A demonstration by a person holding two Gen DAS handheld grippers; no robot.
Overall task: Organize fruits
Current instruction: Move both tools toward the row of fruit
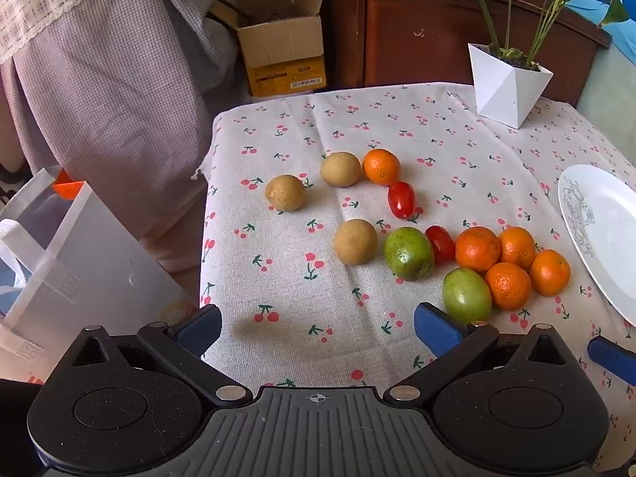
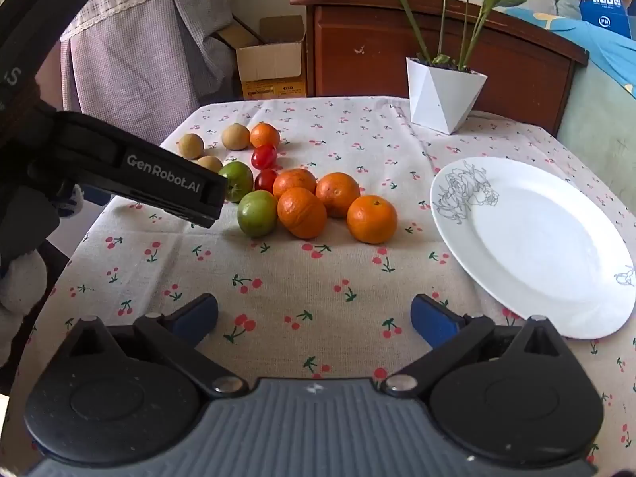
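While ungrasped, fruits (image 2: 302, 194) beyond hand-held gripper (image 2: 314, 318)

a table (image 2: 302, 278) under a cherry-print cloth (image 1: 302, 286) carries loose fruit: three tan fruits (image 1: 355, 241), five oranges (image 2: 372, 219), four of them clustered and one apart by a tan fruit, two red tomatoes (image 1: 401, 199), and two green fruits (image 2: 257, 213). a white plate (image 2: 532, 246) lies to the right, bare. a white plant pot (image 2: 442, 95) stands at the far edge.
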